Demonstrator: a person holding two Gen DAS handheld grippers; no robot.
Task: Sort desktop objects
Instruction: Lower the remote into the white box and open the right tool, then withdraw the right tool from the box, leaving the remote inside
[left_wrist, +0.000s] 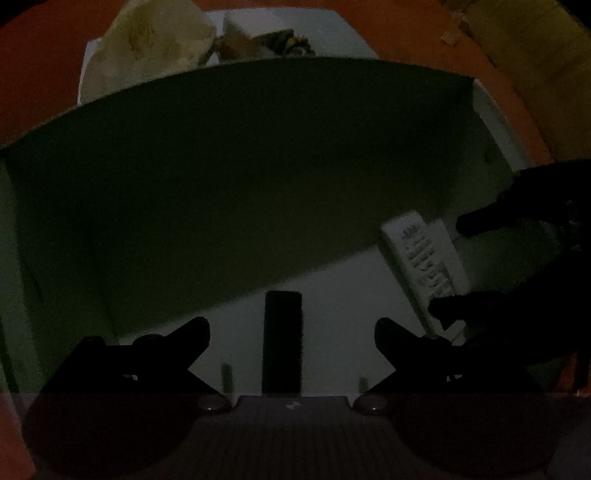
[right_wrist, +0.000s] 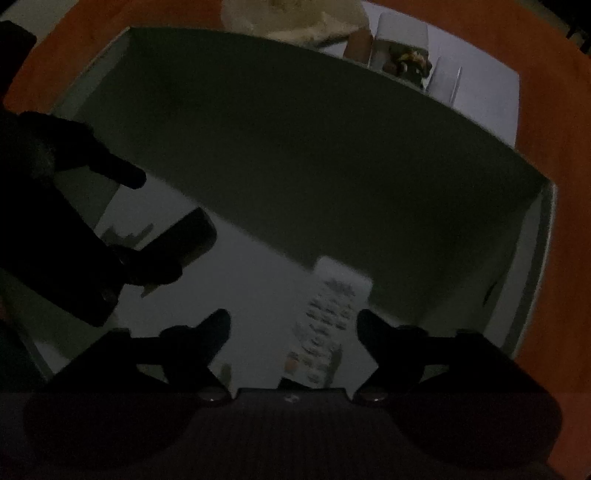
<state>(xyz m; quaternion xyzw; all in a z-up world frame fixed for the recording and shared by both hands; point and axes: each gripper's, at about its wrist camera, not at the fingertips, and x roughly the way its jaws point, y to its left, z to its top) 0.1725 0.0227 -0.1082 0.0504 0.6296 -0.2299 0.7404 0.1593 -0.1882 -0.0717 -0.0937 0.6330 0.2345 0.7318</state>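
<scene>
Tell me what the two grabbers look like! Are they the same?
Yes, they look alike. Each grabber, the left gripper and the right gripper, has two black fingers with pointed tips. Behind them sits a dark ribbed block with a small pale mark in the middle and a round shiny knob on each side. The light is dim, so finer details and any cables can't be made out.

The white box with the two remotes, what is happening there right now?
A person holds two tongs pointing down into a white box on an orange table. The left tongs stand open over a black remote lying on the box floor. The right tongs stand open over a white remote with buttons. Neither remote is gripped. The scene is dark, so finer detail is unclear.
</scene>
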